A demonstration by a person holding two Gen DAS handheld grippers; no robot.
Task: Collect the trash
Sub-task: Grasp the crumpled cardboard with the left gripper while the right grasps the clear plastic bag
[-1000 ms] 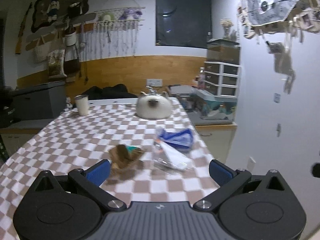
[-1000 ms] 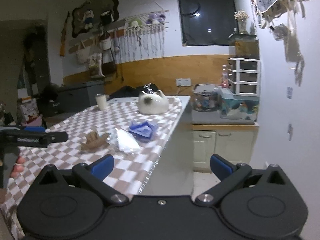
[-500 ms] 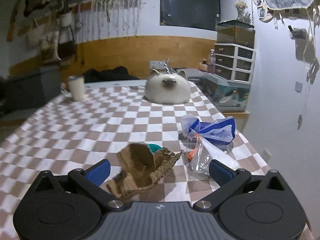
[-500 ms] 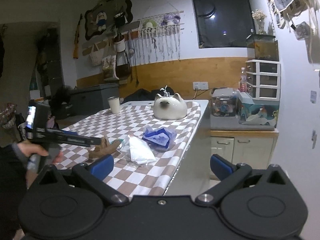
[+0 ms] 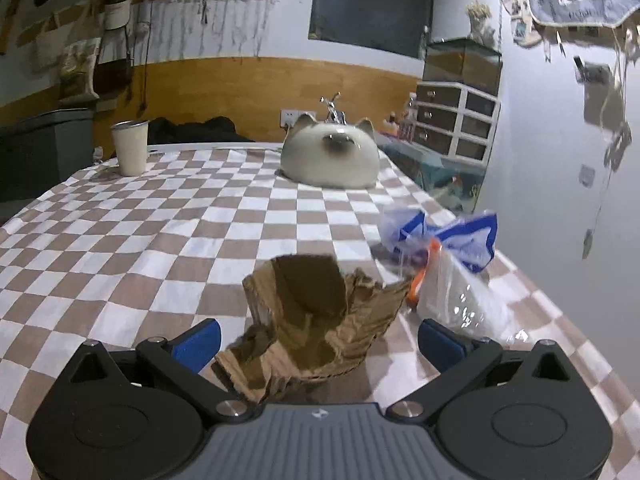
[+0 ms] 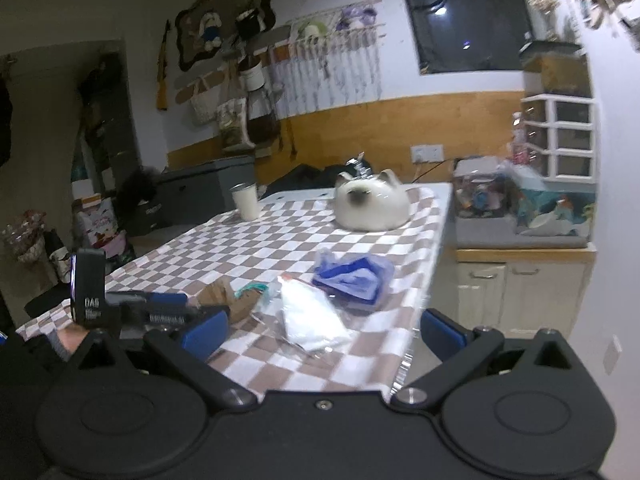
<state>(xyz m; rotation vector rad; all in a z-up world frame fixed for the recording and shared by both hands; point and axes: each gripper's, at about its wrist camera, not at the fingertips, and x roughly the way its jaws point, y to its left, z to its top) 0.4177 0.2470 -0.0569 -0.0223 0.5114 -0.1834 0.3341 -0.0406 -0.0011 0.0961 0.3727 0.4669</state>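
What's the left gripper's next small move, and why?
Probably close the left gripper on the torn cardboard. The cardboard already sits between its open blue fingers on the checkered tablecloth, so nothing seems left but to grasp it.

Lived-in home: checkered tablecloth (image 5: 160, 240), wall knick-knacks (image 6: 224, 20).

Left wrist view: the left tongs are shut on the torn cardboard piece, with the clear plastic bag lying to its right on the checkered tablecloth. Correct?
Not quite. In the left wrist view the left tongs are open, straddling the torn cardboard piece without clamping it. The clear plastic bag does lie right of it on the checkered tablecloth.
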